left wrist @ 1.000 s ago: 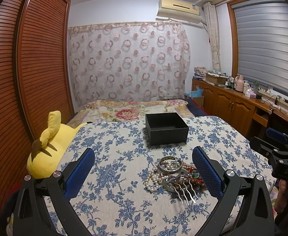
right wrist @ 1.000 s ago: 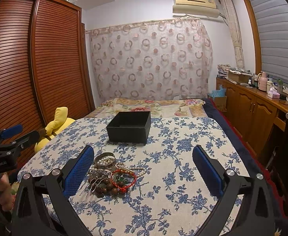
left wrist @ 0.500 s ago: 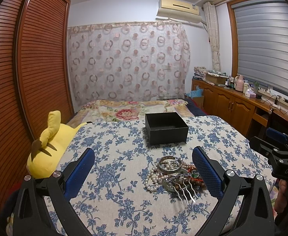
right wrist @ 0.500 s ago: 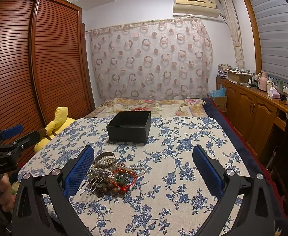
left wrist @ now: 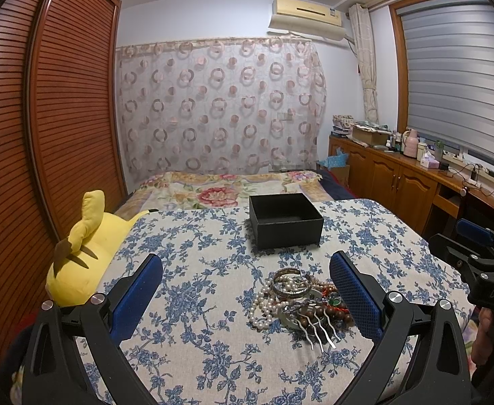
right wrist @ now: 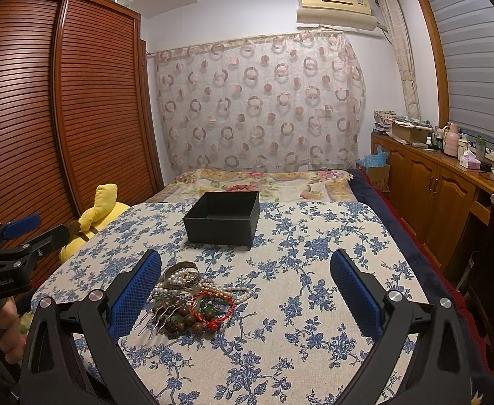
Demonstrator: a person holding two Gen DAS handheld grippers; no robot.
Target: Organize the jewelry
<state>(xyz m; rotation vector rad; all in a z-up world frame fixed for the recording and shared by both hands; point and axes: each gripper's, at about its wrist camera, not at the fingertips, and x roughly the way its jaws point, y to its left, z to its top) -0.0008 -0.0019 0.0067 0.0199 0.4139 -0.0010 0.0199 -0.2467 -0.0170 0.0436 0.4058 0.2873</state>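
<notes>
Both tongs, left [left wrist: 247, 298] and right [right wrist: 247, 298], gape wide, empty. Tangled heap of pearl, wooden-bead and metal jewelry [left wrist: 297, 298] lies between them on floral tabletop [left wrist: 196, 303]; open black box [left wrist: 285, 219] beyond. Risk: strands snag, dragging several pieces up together.

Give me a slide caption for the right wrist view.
Open right gripper hovers beside jewelry pile, black box beyond.

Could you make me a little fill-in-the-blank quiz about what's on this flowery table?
1. The square black box is ____ inside.
2. The jewelry pile lies on the blue-flowered ____.
3. The plush toy beside the table is coloured ____.
4. The left gripper and the right gripper are both ____.

Missing words: empty; tablecloth; yellow; open
</notes>
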